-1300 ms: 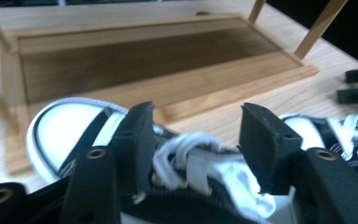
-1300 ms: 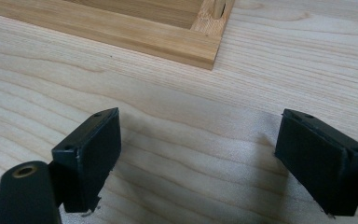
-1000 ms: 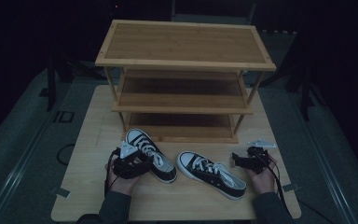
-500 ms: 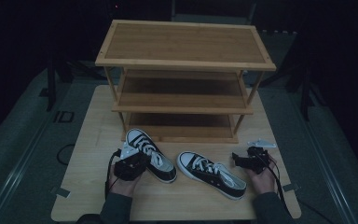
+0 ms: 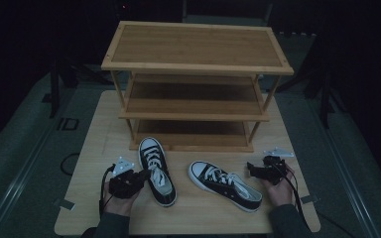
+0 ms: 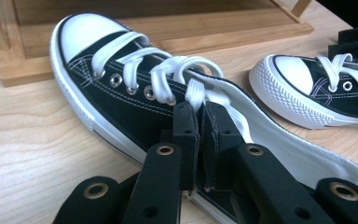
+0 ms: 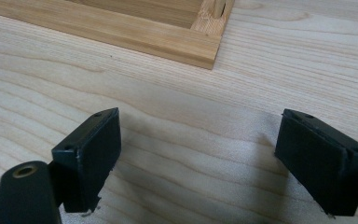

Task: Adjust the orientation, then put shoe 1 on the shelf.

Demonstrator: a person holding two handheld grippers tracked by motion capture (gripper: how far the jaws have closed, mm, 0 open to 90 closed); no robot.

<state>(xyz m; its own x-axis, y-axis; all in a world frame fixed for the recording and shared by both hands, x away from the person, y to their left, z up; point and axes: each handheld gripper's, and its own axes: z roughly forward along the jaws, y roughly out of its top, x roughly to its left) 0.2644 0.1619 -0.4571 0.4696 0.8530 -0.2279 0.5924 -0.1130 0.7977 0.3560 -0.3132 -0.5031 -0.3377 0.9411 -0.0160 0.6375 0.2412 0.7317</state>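
Fingers (image 6: 186,135) of the left gripper (image 5: 140,177) have just been closing and now pinch the canvas side wall of the left sneaker (image 5: 156,170), at 7 o'clock of the bamboo rack (image 5: 197,67). Right gripper (image 7: 196,161) stands open over bare table (image 7: 205,93). Judged light and soft: canvas flexes, rubber sole stiff and grippy. Collar grip suits; the shoe may sag or swing.

No readable text, labels, brands, numbers or signs anywhere
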